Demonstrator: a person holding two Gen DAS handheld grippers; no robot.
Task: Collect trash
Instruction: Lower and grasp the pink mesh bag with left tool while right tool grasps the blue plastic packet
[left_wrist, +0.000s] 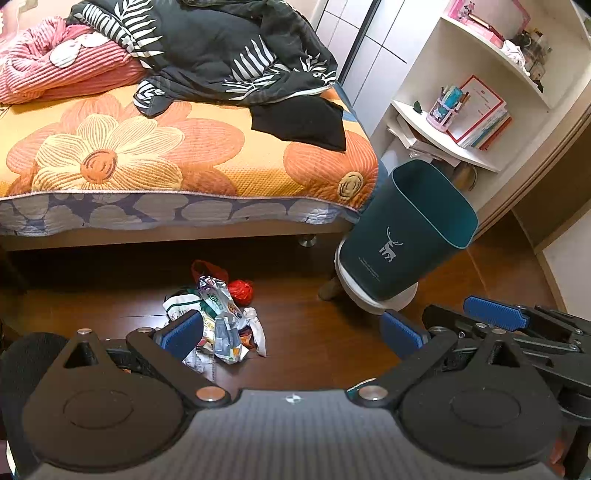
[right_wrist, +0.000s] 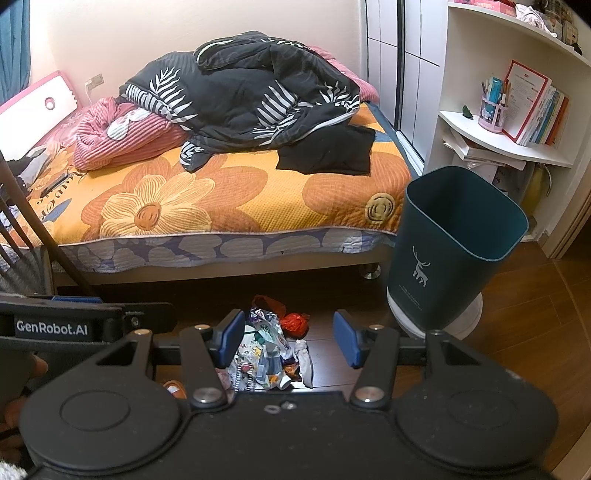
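Both claws hang open and empty above a heap of crumpled wrappers (right_wrist: 269, 354) on the wooden floor (right_wrist: 517, 332) at the bed's (right_wrist: 240, 206) foot. The right claw (right_wrist: 290, 338) brackets the pile; the left claw (left_wrist: 291, 332) hovers alongside. Loose, slippery scraps could likely spill from a pinch, or a careless swing could tip the teal bin (right_wrist: 454, 251) nearby. Cluttered shelves (right_wrist: 509, 147) line the bedroom corner.

Even indoor light, fisheye-bent edges
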